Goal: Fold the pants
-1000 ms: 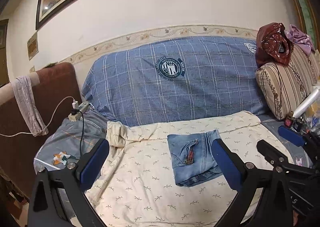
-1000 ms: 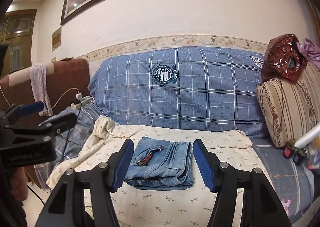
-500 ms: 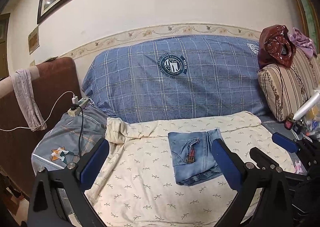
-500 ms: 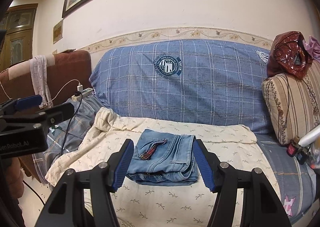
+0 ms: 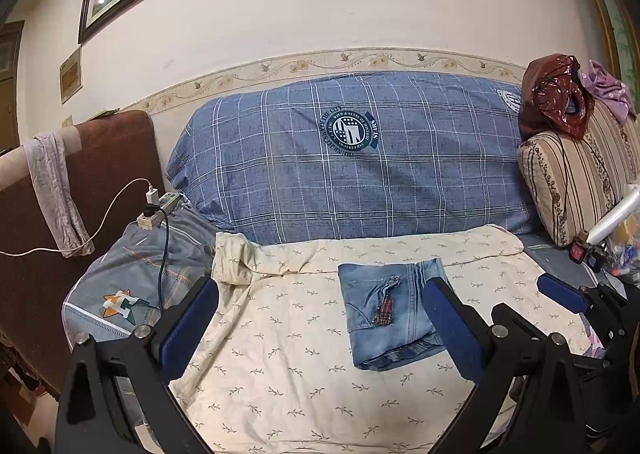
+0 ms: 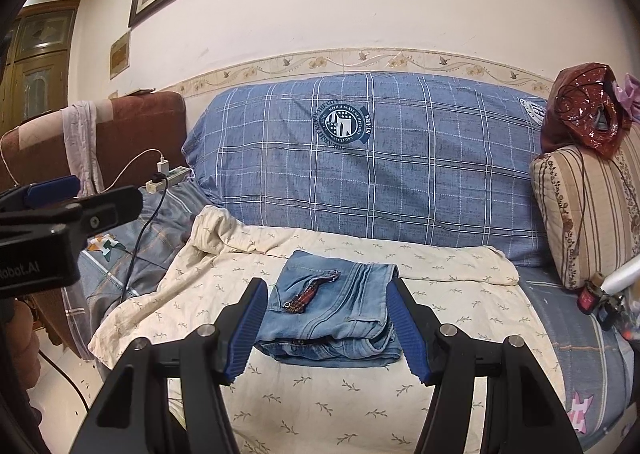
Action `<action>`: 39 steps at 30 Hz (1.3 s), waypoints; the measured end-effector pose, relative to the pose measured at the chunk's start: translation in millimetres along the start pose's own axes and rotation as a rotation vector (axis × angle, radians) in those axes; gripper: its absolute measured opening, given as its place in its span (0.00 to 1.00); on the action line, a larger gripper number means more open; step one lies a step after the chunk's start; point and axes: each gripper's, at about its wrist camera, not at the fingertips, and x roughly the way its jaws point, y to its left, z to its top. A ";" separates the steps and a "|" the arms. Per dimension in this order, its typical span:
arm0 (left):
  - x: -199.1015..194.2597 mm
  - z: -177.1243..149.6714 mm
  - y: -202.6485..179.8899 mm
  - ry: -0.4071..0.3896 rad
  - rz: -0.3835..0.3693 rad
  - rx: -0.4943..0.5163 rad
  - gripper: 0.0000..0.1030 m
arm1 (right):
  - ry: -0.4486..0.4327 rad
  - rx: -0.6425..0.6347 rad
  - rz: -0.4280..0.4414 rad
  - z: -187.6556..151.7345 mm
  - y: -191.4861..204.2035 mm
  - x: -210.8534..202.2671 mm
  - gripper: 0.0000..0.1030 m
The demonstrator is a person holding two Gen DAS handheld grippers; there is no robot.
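The light blue denim pants (image 5: 390, 310) lie folded into a small rectangle on the cream leaf-print sheet (image 5: 288, 366) on the sofa seat, a small red-checked tag on top. They also show in the right wrist view (image 6: 332, 314). My left gripper (image 5: 320, 328) is open and empty, held back above the sheet, with the pants by its right finger. My right gripper (image 6: 326, 330) is open and empty, held back from the pants, which appear between its fingers. Neither gripper touches the pants.
A blue plaid cushion (image 5: 360, 158) forms the sofa back. A striped pillow (image 5: 576, 182) with a red bag (image 5: 556, 94) stands at the right. A power strip with cables (image 5: 158, 210) lies at the left by a brown armrest (image 5: 100, 158). Small bottles (image 6: 600, 298) sit at the right.
Both grippers have drawn back and risen slightly from the sofa. The folded pants have not moved. Both grippers remain open.
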 end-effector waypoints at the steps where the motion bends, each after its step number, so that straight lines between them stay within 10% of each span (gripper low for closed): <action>1: 0.2 -0.3 0.0 0.001 -0.003 0.000 0.99 | -0.002 -0.001 0.000 0.0 0.0 -0.1 0.63; 39: 7.4 -1.7 33.0 -0.011 -0.034 -0.069 0.99 | -0.023 -0.036 0.004 17.3 25.1 7.9 0.63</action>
